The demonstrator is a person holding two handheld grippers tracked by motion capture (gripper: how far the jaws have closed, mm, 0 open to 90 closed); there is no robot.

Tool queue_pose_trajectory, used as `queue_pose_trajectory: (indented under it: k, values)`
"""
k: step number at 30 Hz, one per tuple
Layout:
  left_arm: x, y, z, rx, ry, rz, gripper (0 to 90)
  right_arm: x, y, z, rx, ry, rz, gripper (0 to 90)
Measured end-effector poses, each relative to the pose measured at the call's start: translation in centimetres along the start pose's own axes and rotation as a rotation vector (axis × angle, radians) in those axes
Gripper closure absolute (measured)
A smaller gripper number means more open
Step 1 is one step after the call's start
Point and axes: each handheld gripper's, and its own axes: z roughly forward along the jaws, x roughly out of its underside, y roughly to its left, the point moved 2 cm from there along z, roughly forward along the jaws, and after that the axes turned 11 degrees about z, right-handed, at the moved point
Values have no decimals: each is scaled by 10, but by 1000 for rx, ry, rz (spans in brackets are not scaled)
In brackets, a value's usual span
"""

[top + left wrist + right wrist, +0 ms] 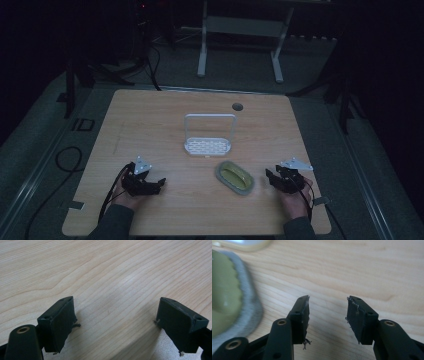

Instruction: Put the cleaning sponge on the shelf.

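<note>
A light wooden table (150,120) carries a white wire rack (209,135) with a perforated base and an upright loop handle, standing near the middle and a little toward the far edge. A round dark cable hole (237,106) sits in the table top close to the far edge, right of centre. Beyond the far edge, on grey carpet (240,65), stands a white frame on two legs (240,30), and black cables (65,160) trail over the floor off the table's left edge.

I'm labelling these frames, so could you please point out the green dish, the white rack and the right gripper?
Green dish (234,176), high view, its centre.
White rack (208,146), high view, its perforated base.
Right gripper (327,315), right gripper view, midway between fingertips.
</note>
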Motion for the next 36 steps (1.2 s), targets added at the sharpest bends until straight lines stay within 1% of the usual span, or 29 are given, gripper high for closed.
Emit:
queue_pose_trajectory:
  k: [2,3,6,9,12,14,15,16,17,18,22,25,27,29,33,36]
  values:
    - [0,0,0,0,0,0,156,-3,4,-5,-6,-20,-22,556]
    - [0,0,0,0,0,0,156,-3,4,-5,-6,-20,-22,556]
    - [0,0,0,0,0,0,156,-9,15,-14,-20,-41,-67,618]
    - [0,0,0,0,0,0,156,-13,27,-19,-54,-62,-98,695]
    - [0,0,0,0,0,0,156,-18,38,-22,-85,-83,-118,797]
    - [0,0,0,0,0,0,155,-22,47,-25,-104,-113,-149,864]
    - [0,0,0,0,0,0,155,-23,51,-26,-107,-123,-162,884]
    - [0,0,0,0,0,0,155,-23,51,-26,-107,-123,-162,884]
    - [0,0,0,0,0,0,155,-26,60,-28,-111,-136,-183,899]
    - [0,0,0,0,0,-1,155,-27,63,-28,-115,-140,-188,899]
    - [0,0,0,-1,1,-1,155,-30,77,-28,-156,-137,-204,900]
    - [0,0,0,-1,1,-1,155,-29,90,-24,-187,-126,-204,900]
    - [0,0,0,-1,1,-1,155,-26,101,-19,-204,-117,-214,899]
    - [0,0,0,-1,1,-1,155,-24,109,-16,-220,-110,-220,899]
    - [0,0,0,-1,1,-1,155,-19,124,-11,-247,-89,-245,898]
    - [0,0,0,-1,1,-1,155,-15,134,-7,-278,-64,-239,898]
